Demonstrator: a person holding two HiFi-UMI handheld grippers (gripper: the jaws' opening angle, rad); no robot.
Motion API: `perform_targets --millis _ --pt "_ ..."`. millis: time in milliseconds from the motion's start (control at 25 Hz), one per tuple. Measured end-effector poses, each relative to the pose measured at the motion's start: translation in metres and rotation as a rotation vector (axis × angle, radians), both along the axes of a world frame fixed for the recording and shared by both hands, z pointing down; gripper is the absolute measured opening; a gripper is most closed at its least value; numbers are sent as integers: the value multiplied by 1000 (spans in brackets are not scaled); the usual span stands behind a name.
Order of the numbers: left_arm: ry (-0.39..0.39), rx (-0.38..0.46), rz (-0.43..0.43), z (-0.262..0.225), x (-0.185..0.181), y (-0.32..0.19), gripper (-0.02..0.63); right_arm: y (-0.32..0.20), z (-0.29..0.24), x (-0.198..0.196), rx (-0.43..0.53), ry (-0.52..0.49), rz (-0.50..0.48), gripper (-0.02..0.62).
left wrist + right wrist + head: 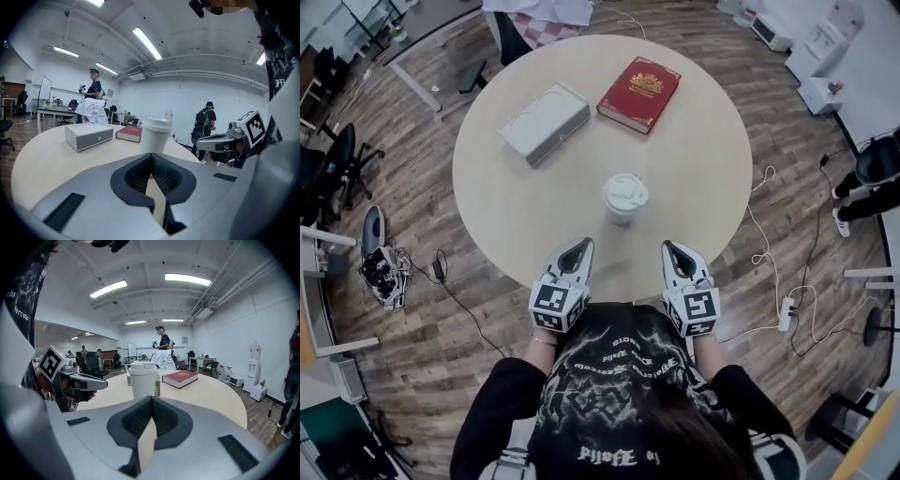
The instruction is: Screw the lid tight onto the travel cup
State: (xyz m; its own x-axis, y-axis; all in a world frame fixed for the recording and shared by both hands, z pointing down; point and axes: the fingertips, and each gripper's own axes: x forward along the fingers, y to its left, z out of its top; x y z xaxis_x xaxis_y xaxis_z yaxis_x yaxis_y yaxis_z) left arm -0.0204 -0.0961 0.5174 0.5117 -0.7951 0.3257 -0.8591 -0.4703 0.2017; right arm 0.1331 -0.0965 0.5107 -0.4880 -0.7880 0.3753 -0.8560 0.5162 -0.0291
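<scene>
At the middle of the round pale wooden table (511,211) stands the white travel cup (622,212), probably light, smooth and tippy, so steady its body and twist its white lid (625,191) by the rim, with left gripper (581,246) and right gripper (672,247) both closed, empty, nearby.

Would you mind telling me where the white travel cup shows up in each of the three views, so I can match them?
Head view: the travel cup stands near the middle of the round table.
Left gripper view: the travel cup is at the centre of the picture.
Right gripper view: the travel cup is just left of centre.
Shared landmark: the red book lies beyond the cup, to its left in the left gripper view and to its right in the right gripper view.
</scene>
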Motion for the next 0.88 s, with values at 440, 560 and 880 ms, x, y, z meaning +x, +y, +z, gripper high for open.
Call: perform_targets --millis 440,560,880 --pt "-34 -3 31 5 2 2 21 -1 8 6 -19 -4 42 5" --pt "-36 -7 34 6 2 2 21 0 10 7 -25 -2 47 5" --pt "-40 -9 20 4 -8 1 21 -2 10 2 -29 -5 46 5"
